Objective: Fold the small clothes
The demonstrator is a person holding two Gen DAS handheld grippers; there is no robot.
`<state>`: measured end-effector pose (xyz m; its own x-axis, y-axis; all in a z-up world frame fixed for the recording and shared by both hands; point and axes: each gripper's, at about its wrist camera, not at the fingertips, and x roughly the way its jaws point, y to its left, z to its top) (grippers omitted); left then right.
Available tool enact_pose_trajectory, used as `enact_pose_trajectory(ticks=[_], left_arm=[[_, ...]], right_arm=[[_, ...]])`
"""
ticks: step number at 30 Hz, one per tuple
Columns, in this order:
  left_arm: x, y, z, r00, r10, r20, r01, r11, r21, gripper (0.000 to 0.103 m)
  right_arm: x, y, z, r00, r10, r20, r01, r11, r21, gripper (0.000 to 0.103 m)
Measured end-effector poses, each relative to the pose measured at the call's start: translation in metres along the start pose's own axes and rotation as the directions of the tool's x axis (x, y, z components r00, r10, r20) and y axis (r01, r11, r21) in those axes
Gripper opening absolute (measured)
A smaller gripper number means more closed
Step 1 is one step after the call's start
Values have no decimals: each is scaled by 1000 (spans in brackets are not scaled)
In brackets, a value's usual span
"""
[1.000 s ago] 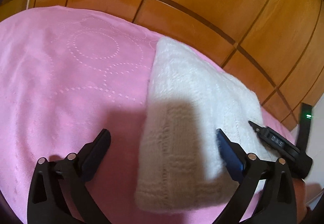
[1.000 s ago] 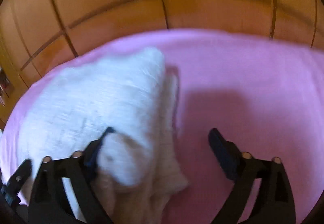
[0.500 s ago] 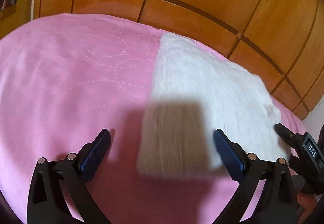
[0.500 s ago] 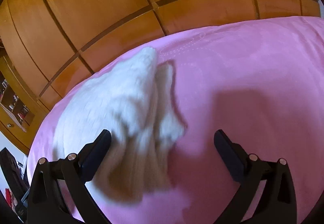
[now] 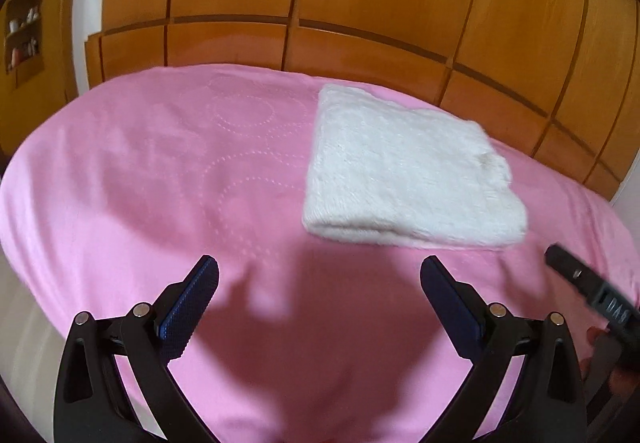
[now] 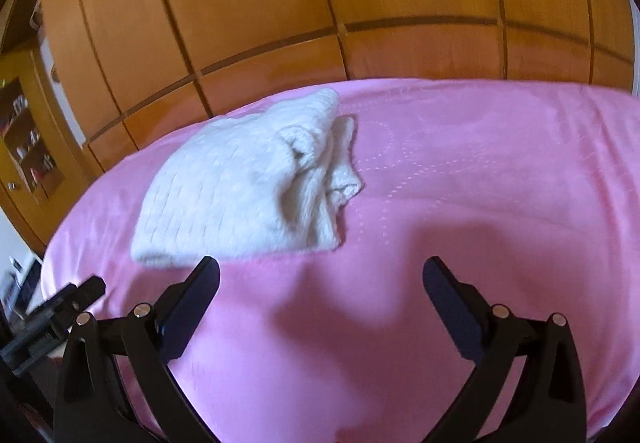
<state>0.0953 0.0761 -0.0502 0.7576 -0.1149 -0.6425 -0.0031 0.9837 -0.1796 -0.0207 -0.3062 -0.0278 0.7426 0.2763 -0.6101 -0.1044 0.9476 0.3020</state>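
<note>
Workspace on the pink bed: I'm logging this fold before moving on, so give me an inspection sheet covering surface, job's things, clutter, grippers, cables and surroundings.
Surface: pink bedspread with stitched dotted circles, lying mostly smooth.
Job's things: one white knit garment, folded into a rough rectangle and lying flat; in the right wrist view loose layers and a cuff bunch at its right-hand edge.
Clutter: nothing seen on the bedspread.
Grippers: left gripper open, holding nothing, clear of the garment; right gripper open, holding nothing.
Cables: nothing seen.
Surroundings: wooden panelled wardrobe behind the bed; shelves with small items at far left, too small to identify.
</note>
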Motion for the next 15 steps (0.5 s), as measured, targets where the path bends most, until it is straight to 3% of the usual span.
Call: enact_pose_trajectory(ticks=[10, 12, 15], left_arm=[[-22, -30, -13, 1000, -29, 8, 28, 996, 89, 100], [-27, -32, -16, 999, -2, 32, -1, 995, 98, 100], [-39, -34, -19, 992, 90, 87, -101, 988, 120, 100]], right_arm=[[-43, 28, -33, 999, -51, 19, 53, 990, -134, 101], [-50, 28, -34, 998, -51, 27, 54, 992, -113, 101], [-54, 27, -29, 998, -49, 27, 52, 994, -94, 101]])
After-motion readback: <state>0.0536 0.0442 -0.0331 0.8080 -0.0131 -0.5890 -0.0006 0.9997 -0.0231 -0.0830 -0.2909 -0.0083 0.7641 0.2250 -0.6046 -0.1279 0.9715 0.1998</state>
